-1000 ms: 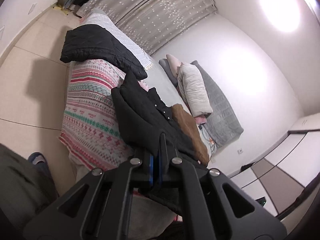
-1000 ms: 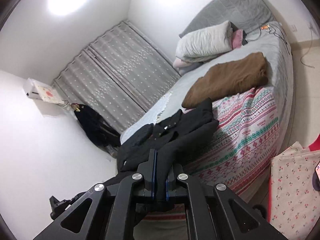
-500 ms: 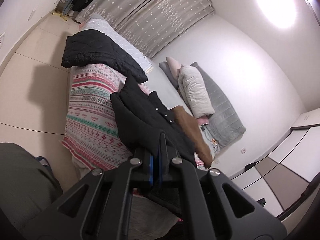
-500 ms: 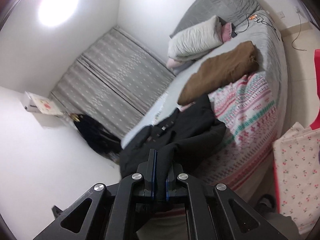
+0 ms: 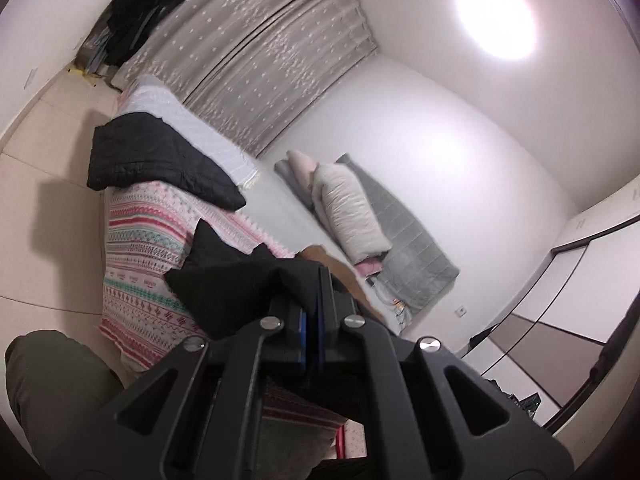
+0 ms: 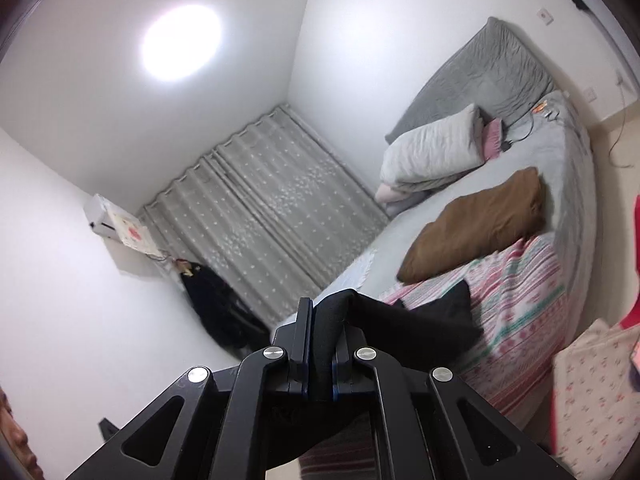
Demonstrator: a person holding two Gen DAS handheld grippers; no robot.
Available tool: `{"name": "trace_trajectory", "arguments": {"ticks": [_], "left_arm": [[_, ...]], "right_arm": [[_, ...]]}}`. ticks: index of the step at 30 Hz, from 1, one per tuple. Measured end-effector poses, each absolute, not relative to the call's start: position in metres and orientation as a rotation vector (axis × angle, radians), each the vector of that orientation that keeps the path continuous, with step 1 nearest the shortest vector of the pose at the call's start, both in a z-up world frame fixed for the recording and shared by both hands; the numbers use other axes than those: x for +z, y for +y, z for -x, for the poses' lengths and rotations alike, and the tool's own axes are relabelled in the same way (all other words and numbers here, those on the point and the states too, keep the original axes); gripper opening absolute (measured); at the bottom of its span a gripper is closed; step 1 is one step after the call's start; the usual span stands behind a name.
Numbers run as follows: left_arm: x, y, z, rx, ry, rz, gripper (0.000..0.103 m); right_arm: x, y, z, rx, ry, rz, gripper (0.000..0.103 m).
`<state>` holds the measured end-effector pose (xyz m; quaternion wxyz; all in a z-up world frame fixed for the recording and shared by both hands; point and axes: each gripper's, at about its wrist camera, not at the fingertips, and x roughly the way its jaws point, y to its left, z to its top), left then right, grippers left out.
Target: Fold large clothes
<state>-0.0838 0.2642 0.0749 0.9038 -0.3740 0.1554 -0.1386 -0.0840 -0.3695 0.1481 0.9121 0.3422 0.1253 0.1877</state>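
Observation:
A black coat (image 5: 232,276) hangs between my two grippers above the patterned blanket (image 5: 140,248) at the foot of the bed. My left gripper (image 5: 314,280) is shut on one edge of the coat. My right gripper (image 6: 320,312) is shut on another edge of the black coat (image 6: 420,320), and the cloth bunches between its fingers. Part of the coat still trails on the blanket (image 6: 528,280). The coat's lower part is hidden behind the grippers.
A folded black quilted garment (image 5: 156,160) lies at the bed's far end. A folded brown garment (image 6: 480,224) lies mid-bed. Pillows (image 6: 436,148) and a grey headboard cover (image 6: 484,72) are at the head. Curtains (image 6: 272,200), dark clothes hanging in the corner (image 6: 216,304) and my trouser leg (image 5: 52,392) are in view.
Both grippers have lifted the black coat off the bed; it lay spread on the blanket and now hangs bunched and raised. Both views have tilted upward.

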Motion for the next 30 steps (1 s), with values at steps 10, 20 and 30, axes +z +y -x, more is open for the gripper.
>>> {"name": "trace_trajectory", "arguments": {"ticks": [10,20,30], "left_arm": [[0.052,0.281,-0.029,-0.244,0.440,0.894,0.005],[0.059,0.263,-0.221,-0.009,0.529,0.902,0.005],[-0.029,0.244,-0.352,0.120,0.754,0.940,0.005]], "right_arm": [[0.110,-0.370,0.005,0.326,0.373,-0.775,0.006],[0.117,-0.356,-0.204,0.224,0.477,-0.849,0.006],[-0.001,-0.368,-0.338,0.037,0.721,-1.017,0.006]]}}
